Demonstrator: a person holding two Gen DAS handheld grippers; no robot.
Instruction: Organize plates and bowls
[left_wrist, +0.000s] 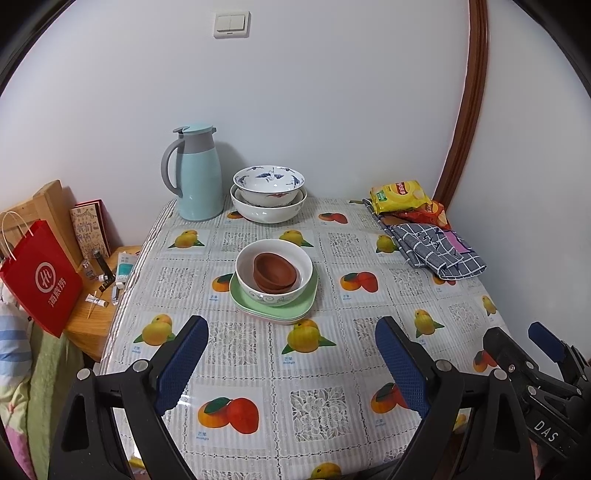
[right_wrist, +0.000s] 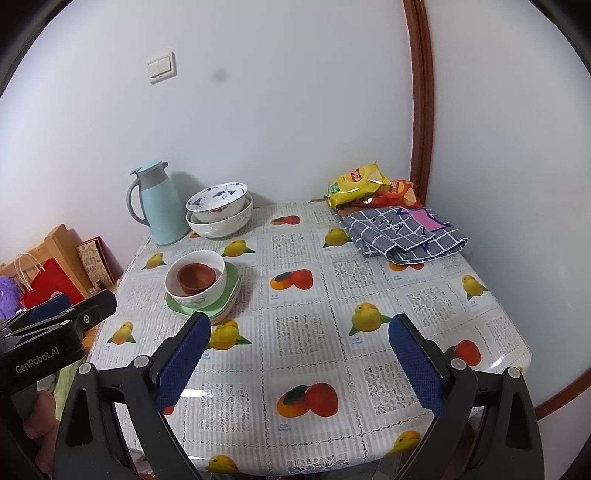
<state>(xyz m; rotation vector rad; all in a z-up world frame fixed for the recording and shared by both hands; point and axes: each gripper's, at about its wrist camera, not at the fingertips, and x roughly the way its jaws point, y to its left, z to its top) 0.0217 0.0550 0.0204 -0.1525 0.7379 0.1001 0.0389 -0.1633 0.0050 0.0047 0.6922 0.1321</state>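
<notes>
Hovering both grippers, left (left_wrist: 291, 354) and right (right_wrist: 299, 350), released and empty. Bowls (left_wrist: 274, 273) sit nested on plates (left_wrist: 255, 308) mid-table; two more bowls (left_wrist: 269, 201) stacked by the jug (left_wrist: 195, 173). Could be pre-sort or finished, we reckon.

A pale blue thermos jug (left_wrist: 195, 173) stood at the far left corner of the fruit-print tablecloth (left_wrist: 306, 369). At the far right, a yellow chip bag (left_wrist: 399, 195) lay partly over a red snack bag (left_wrist: 434, 212), just behind a folded grey checked cloth (left_wrist: 436, 251). A red paper bag (left_wrist: 40, 277) leaned by a wooden side table (left_wrist: 92, 325). A light switch (left_wrist: 231, 24) sat on the wall.
</notes>
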